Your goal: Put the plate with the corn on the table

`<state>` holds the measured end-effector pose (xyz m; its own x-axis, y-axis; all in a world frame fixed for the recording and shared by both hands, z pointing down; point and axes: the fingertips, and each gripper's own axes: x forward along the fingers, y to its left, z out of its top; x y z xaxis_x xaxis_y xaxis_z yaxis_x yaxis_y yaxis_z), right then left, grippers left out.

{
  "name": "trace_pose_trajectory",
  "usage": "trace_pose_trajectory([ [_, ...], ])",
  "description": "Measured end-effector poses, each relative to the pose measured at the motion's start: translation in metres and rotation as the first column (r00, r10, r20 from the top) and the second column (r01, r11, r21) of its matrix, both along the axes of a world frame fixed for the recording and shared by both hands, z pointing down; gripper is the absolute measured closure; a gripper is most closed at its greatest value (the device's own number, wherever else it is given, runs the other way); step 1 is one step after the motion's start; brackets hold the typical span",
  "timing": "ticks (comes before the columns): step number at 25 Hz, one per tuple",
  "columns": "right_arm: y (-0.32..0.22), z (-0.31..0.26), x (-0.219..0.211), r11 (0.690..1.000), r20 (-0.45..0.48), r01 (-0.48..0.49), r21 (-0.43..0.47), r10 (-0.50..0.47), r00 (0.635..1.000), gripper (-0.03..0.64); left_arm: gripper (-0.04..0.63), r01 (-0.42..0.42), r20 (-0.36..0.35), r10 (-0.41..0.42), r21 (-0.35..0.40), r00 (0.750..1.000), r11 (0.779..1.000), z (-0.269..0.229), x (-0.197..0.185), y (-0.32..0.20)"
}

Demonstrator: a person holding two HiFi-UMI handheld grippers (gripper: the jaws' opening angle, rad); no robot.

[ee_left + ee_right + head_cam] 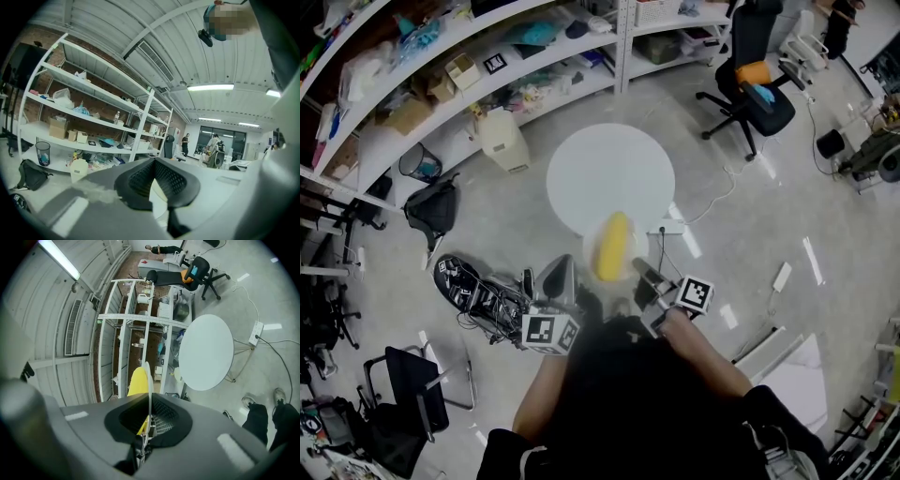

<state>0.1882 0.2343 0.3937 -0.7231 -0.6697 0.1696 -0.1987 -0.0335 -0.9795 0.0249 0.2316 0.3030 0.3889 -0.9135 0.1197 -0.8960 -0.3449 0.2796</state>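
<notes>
While our right tongs (149,405) grip the plate (148,380) rim, corn (612,246) on it, near the table (609,178); our left tongs (157,173) closed, empty

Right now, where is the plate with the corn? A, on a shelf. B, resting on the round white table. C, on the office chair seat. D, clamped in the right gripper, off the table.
D: the plate has its rim pinched between the jaws of the right gripper, with the corn on it, and the round table lies apart, farther off.
</notes>
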Motion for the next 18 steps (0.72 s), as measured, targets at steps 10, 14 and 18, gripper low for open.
trace_pose_trajectory([
  [10,-0.022,0.004,-0.007,1.0,0.009,-0.03,-0.007,0.03,0.999,0.597,0.594,-0.036,-0.005,0.036,-0.009,0.999,0.999,0.005,-0.006,-0.029],
  [14,-0.029,0.005,-0.014,0.999,0.009,-0.038,-0.01,0.038,0.999,0.598,0.594,-0.044,-0.006,0.044,-0.013,0.999,0.999,0.005,-0.014,-0.039],
  [18,-0.039,0.007,-0.016,0.999,-0.013,-0.039,0.0,0.039,0.999,0.597,0.594,-0.053,-0.008,0.052,-0.016,0.999,0.998,0.007,-0.018,-0.051],
])
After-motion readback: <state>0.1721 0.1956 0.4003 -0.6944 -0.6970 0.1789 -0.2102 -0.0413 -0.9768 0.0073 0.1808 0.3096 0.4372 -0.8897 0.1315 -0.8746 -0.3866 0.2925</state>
